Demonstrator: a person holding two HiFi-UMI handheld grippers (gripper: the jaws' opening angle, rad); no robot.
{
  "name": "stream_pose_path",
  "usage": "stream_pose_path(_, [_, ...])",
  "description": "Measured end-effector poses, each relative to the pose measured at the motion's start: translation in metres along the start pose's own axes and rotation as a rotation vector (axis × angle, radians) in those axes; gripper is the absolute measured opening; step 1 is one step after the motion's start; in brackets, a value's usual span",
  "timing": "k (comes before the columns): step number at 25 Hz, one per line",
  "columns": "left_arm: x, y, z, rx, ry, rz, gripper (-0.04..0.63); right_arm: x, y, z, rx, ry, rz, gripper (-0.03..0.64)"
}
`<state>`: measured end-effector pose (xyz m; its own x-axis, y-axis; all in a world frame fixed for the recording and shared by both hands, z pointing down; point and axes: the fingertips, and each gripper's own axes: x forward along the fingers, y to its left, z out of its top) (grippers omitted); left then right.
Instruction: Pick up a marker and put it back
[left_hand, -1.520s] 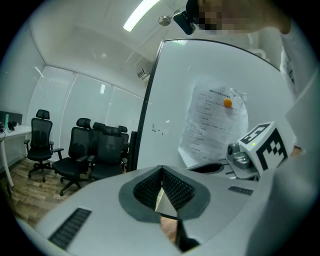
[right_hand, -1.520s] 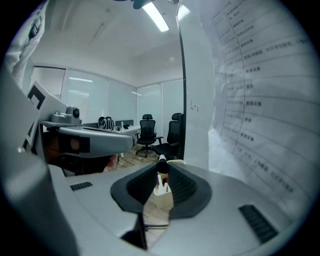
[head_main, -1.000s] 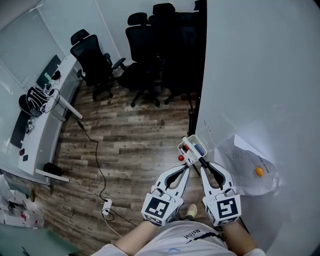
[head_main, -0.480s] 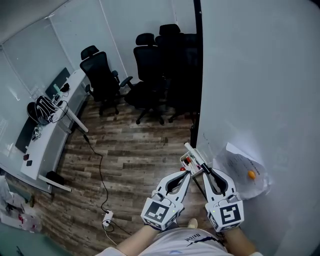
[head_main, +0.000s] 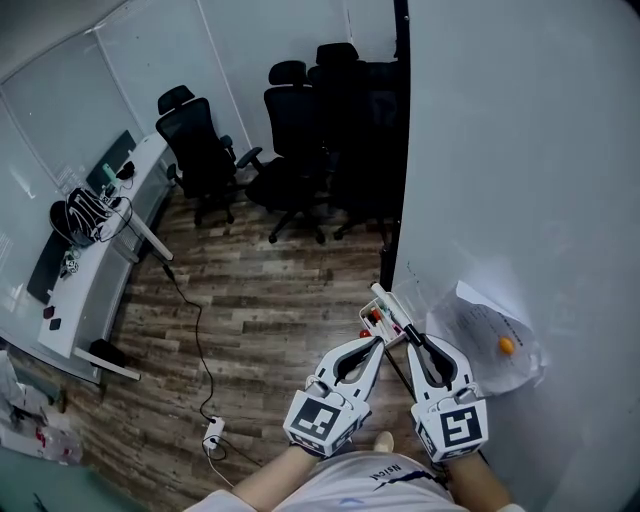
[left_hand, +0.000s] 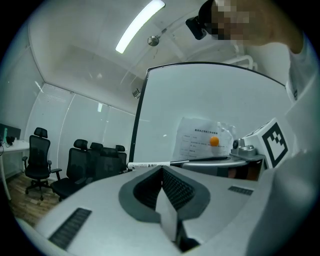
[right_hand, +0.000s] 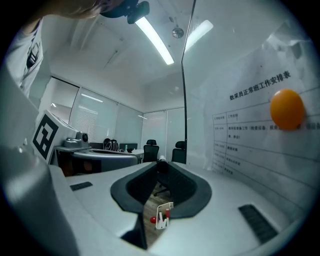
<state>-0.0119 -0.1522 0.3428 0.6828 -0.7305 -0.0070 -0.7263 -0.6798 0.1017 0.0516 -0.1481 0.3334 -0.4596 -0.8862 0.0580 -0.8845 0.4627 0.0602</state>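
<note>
right gripper, clamped on the marker, should line it up squarely with the holder just below; left gripper closed, empty.

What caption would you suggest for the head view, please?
Right gripper holds a white marker pen with a black end over the small white marker tray; left gripper shut, empty.

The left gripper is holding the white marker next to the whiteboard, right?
No, it's the right gripper that holds the white marker next to the whiteboard. The left gripper has its fingers together on nothing. The head view shows this.
</note>
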Motion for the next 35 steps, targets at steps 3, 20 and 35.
stream_pose_path(3, [0.002,0.004,-0.001,0.000,-0.002,0.003,0.011,0.003,0.000,-0.006,-0.003,0.015,-0.003,0.072])
stream_pose_path(20, [0.015,0.045,-0.058,-0.058,0.081,0.016,0.012,0.030,0.002,-0.115,-0.090,0.344,-0.009,0.072])
stream_pose_path(35, [0.028,0.081,-0.095,-0.124,0.144,-0.010,0.012,0.061,0.008,-0.196,-0.077,0.663,0.081,0.072])
